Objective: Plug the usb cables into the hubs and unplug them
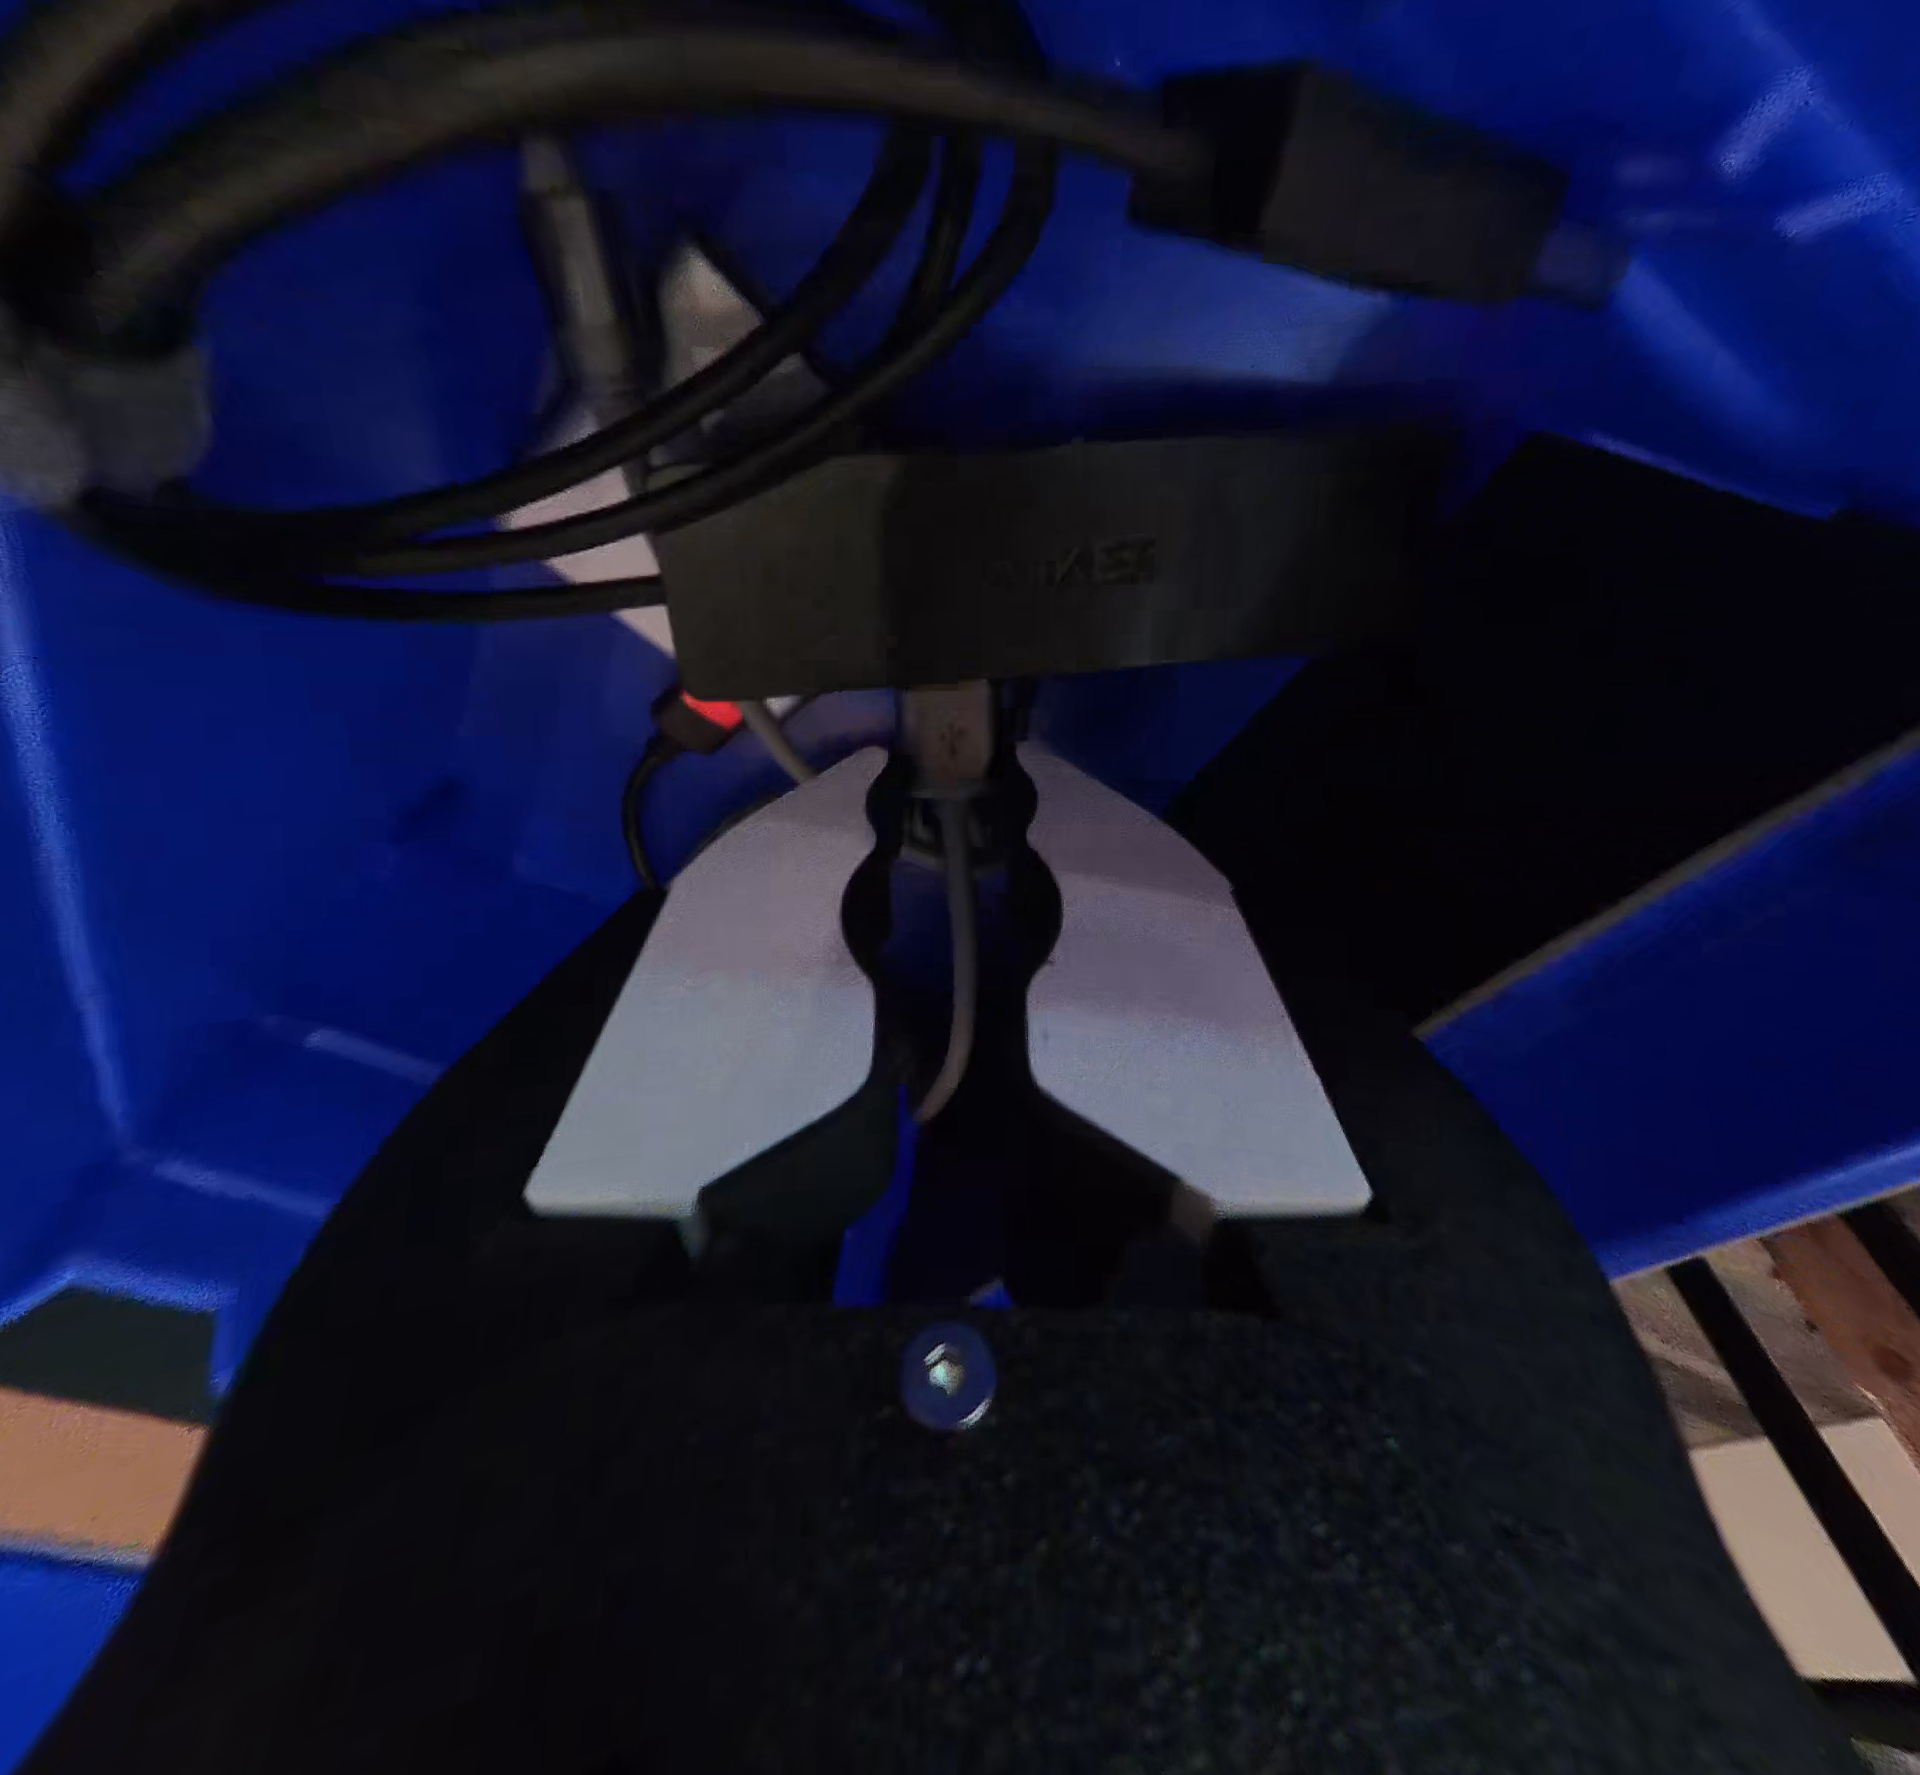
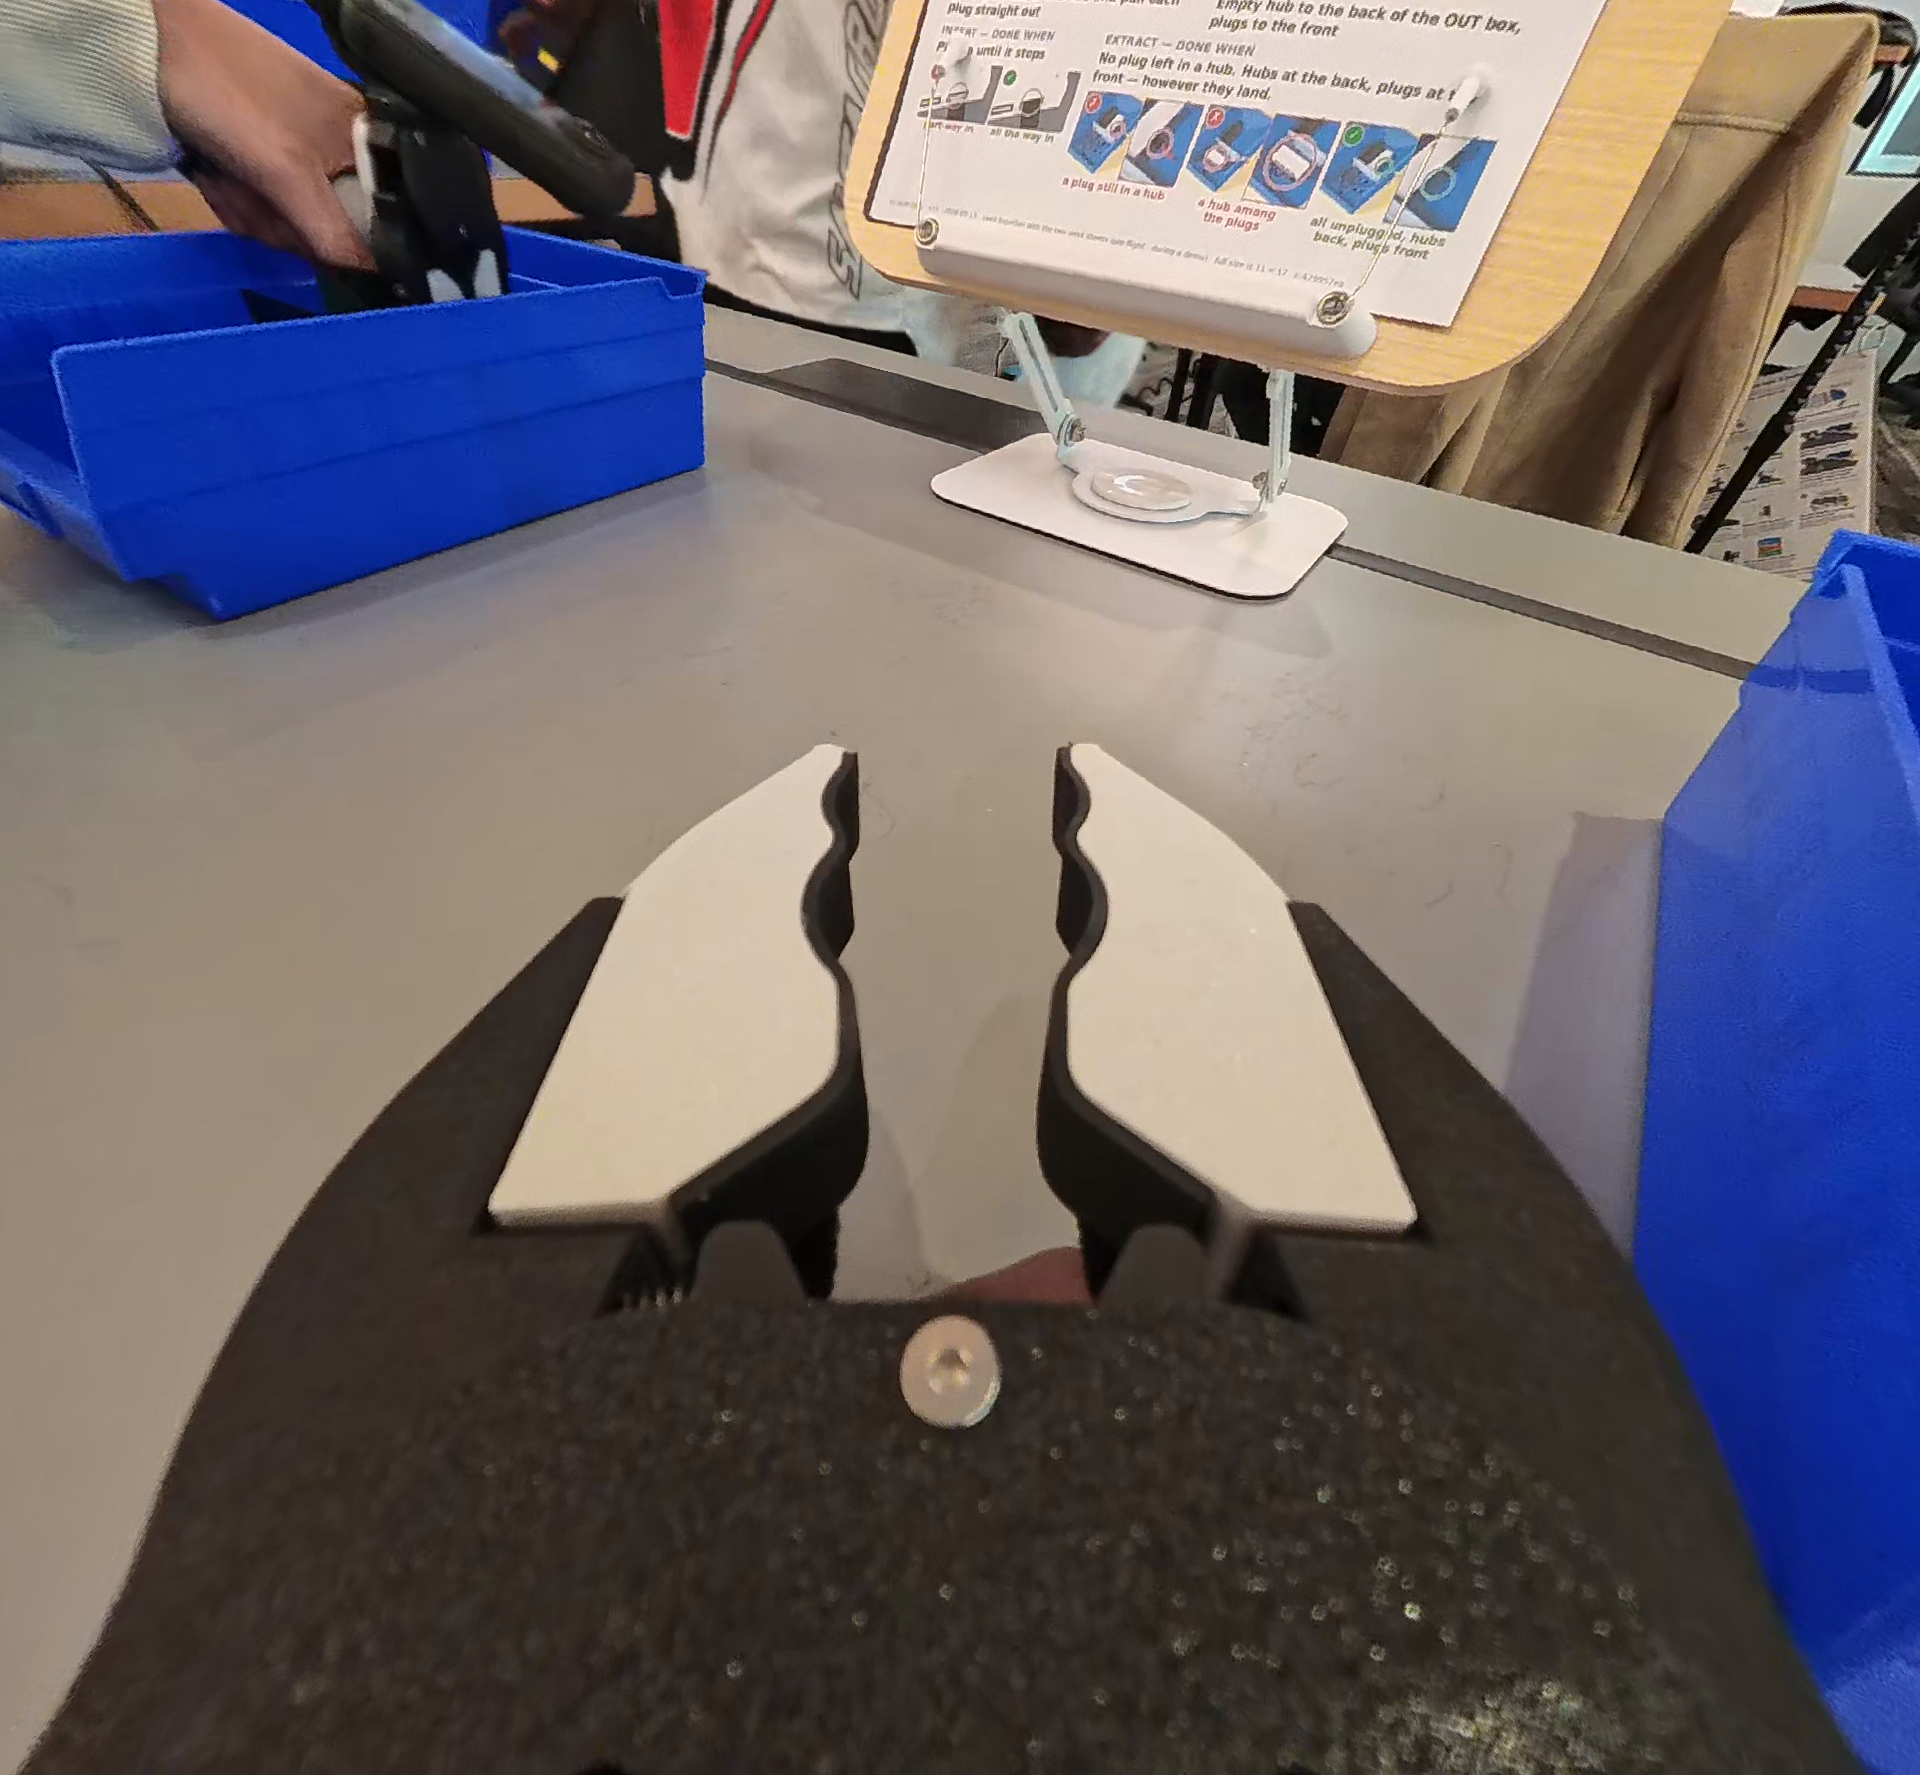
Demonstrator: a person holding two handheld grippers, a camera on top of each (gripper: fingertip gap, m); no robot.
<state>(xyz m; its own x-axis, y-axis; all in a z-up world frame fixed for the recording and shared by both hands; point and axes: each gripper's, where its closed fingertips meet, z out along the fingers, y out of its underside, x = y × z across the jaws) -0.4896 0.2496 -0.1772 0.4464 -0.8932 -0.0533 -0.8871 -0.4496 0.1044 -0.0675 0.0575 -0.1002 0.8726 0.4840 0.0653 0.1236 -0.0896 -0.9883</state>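
In the left wrist view my left gripper point(image 1: 951, 785) is inside a blue bin point(image 1: 260, 894). It is shut on a grey USB plug point(image 1: 951, 738), whose grey cable point(image 1: 961, 977) runs back between the fingers. The plug's front end meets the near edge of a black hub point(image 1: 1039, 572). I cannot tell how deep it sits. A second black hub point(image 1: 1361, 177) with black cables point(image 1: 520, 94) plugged in lies behind. My right gripper point(image 2: 956, 769) is open and empty above the grey table point(image 2: 520, 790). The right wrist view also shows the left gripper point(image 2: 431, 239) far off in the bin point(image 2: 384, 416).
A small red-lit plug point(image 1: 707, 715) sits left of the hub. Another blue bin point(image 2: 1797, 998) stands at the right of the table. An instruction sheet on a wooden stand point(image 2: 1195, 63) stands at the back. A person in a white and red jacket point(image 2: 769, 63) is behind the table. Some 45 cm of space lies between my two pairs of fingers.
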